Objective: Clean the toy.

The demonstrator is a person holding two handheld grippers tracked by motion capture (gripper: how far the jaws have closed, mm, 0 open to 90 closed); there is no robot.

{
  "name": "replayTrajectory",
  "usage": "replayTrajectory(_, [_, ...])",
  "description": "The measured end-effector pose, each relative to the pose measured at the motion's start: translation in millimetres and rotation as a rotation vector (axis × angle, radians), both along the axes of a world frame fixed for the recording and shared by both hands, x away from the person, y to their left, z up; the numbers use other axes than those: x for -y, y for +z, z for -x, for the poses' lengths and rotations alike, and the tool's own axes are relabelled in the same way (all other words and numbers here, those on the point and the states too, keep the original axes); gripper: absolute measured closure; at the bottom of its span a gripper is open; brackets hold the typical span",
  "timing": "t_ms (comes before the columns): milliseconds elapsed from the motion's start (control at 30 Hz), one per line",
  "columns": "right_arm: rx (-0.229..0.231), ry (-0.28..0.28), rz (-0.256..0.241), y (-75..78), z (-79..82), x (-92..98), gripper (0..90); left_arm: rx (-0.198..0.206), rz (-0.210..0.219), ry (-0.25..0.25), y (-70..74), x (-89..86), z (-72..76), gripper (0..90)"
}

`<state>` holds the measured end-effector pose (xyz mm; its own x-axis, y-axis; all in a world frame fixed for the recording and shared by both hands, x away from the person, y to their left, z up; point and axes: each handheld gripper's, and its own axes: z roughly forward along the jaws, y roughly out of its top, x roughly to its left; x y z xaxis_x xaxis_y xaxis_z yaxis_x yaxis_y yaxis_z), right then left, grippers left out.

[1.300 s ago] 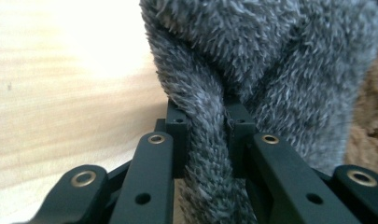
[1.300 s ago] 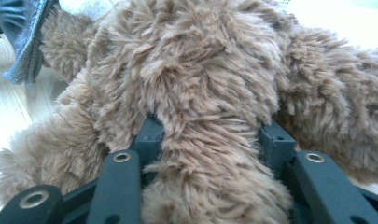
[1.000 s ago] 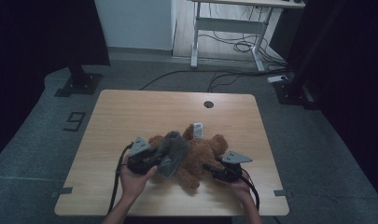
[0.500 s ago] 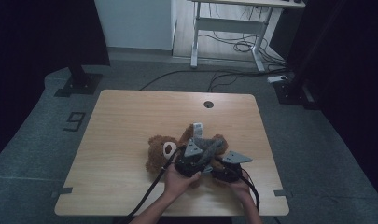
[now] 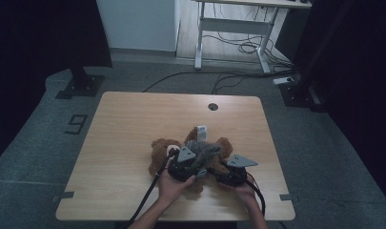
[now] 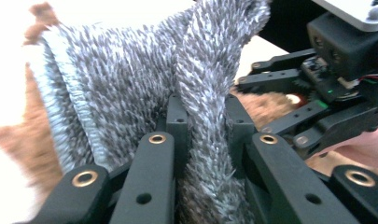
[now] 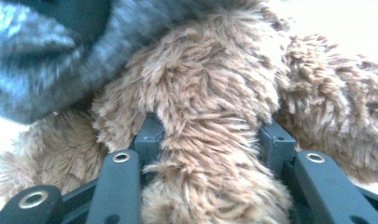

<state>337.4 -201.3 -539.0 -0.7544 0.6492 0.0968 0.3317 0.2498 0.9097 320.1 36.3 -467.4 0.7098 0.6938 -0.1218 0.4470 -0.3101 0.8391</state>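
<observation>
Fluffy brown plush teddy bear [image 5: 162, 151]: torso covered by the grey knitted cloth [image 5: 206, 150] and both hands; face not discernible from above. Small white tag [image 5: 201, 131]: print too small to read. Left gripper [image 6: 203, 123]: jaw tips buried in the knit. Right gripper [image 7: 210, 135]: tips lost in fur.

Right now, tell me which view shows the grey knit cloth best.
The left gripper view: the grey knit cloth is close and sharp, pinched in the left tongs. The high view shows it small over the brown teddy bear; the right gripper view shows a blurred corner.
</observation>
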Motion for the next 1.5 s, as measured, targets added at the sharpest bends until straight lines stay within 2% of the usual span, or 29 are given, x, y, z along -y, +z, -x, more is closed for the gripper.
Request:
replayTrajectory(100, [-0.001,0.002,-0.003,-0.2,-0.4,0.5,53.6,0.003,0.002,0.046,0.4,-19.0,-1.9,76.5])
replayTrajectory(133, [-0.001,0.003,-0.003,-0.2,-0.4,0.6,53.6,0.005,0.012,0.075,1.2,-33.1,-2.8,76.5])
replayTrajectory(167, [-0.001,0.003,-0.003,-0.2,-0.4,0.6,53.6,0.005,0.012,0.075,1.2,-33.1,-2.8,76.4])
replayTrajectory(267, [0.001,0.002,-0.005,-0.2,0.1,-0.1,53.5,0.003,0.051,0.096,3.5,-58.4,0.0,76.5])
replayTrajectory(300, [0.001,0.002,-0.005,-0.2,0.1,-0.1,53.5,0.003,0.051,0.096,3.5,-58.4,0.0,76.5])
replayTrajectory(333, [0.001,0.001,-0.006,-0.2,0.2,-0.3,53.5,0.015,0.057,0.107,5.6,-67.9,3.3,76.5])
replayTrajectory(467, [0.0,0.001,-0.007,-0.3,0.2,-0.1,53.4,0.031,0.054,0.134,8.0,-81.8,6.5,76.3])
replayTrajectory(667, [-0.001,0.001,-0.007,-0.4,0.2,0.0,53.4,0.009,0.064,0.207,2.2,-115.7,2.7,76.2])
replayTrajectory(833, [-0.002,0.001,-0.006,-0.3,0.2,0.2,53.4,-0.01,0.055,0.243,-6.2,-130.2,0.0,76.3])
replayTrajectory(933, [-0.002,0.001,-0.006,-0.4,0.2,0.3,53.4,-0.041,0.046,0.277,-18.1,-142.5,-3.7,76.3])
replayTrajectory(967, [-0.002,0.001,-0.006,-0.4,0.2,0.3,53.4,-0.041,0.046,0.277,-18.1,-142.5,-3.7,76.3])
replayTrajectory(1000, [-0.002,0.001,-0.007,-0.4,0.2,0.3,53.4,-0.06,0.05,0.291,-23.0,-148.3,-6.0,76.3])
replayTrajectory(1067, [-0.002,0.001,-0.007,-0.4,0.1,0.4,53.4,-0.063,0.047,0.3,-25.1,-150.4,-7.1,76.3])
replayTrajectory(1200, [-0.004,0.0,-0.009,-0.5,0.1,0.5,53.4,-0.049,-0.017,0.338,-30.0,-154.5,-10.8,76.3])
replayTrajectory(1300, [-0.005,0.0,-0.009,-0.4,0.1,0.7,53.3,-0.051,-0.042,0.362,-31.6,-160.2,-14.1,76.4])
replayTrajectory(1433, [-0.007,-0.001,-0.013,-0.6,-0.2,1.0,53.3,-0.063,-0.039,0.387,-33.0,-170.6,-16.8,76.5])
replayTrajectory(1500, [-0.007,-0.001,-0.014,-0.6,-0.3,1.1,53.3,-0.071,-0.021,0.39,-32.3,-175.3,-17.0,76.5])
